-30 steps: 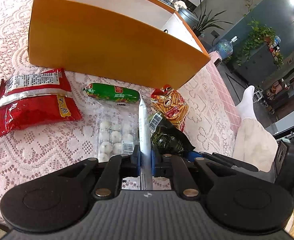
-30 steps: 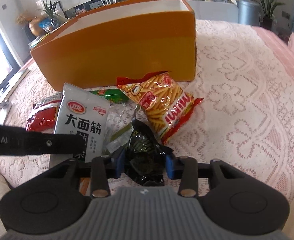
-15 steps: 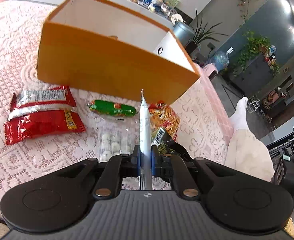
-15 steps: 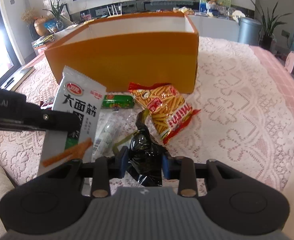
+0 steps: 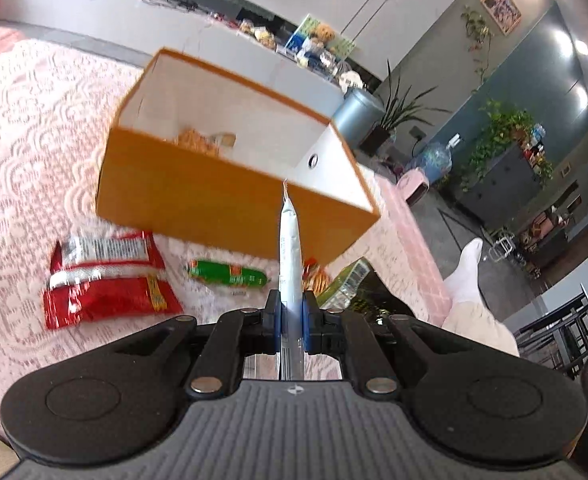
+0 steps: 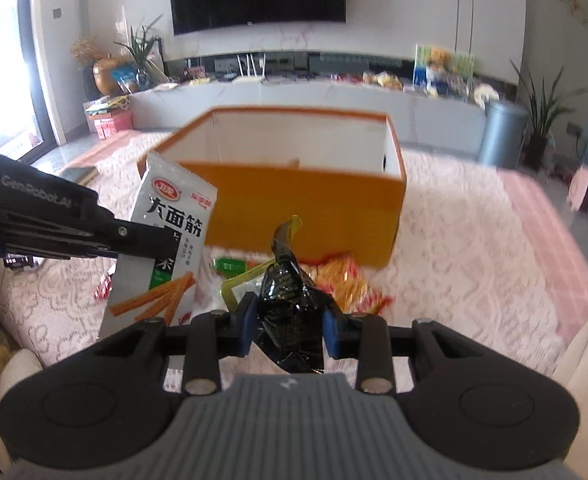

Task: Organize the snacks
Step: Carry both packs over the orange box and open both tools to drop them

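The left gripper (image 5: 292, 316) pinches a white spicy-strip packet (image 6: 162, 236); the right gripper (image 6: 290, 330) clamps a black pouch (image 6: 290, 320). Before the orange box (image 5: 222, 200) lie a red bag (image 5: 106, 280), green sausage (image 5: 226, 275) and stick-snack bag (image 6: 345, 280). Something orange already sits inside; most remains, I judge.

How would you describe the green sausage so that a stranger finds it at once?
Find the big orange box on the pink lace cloth. In front of it lie several snacks. The sausage is the small green tube right of the red bag, the only round, stick-shaped pack.
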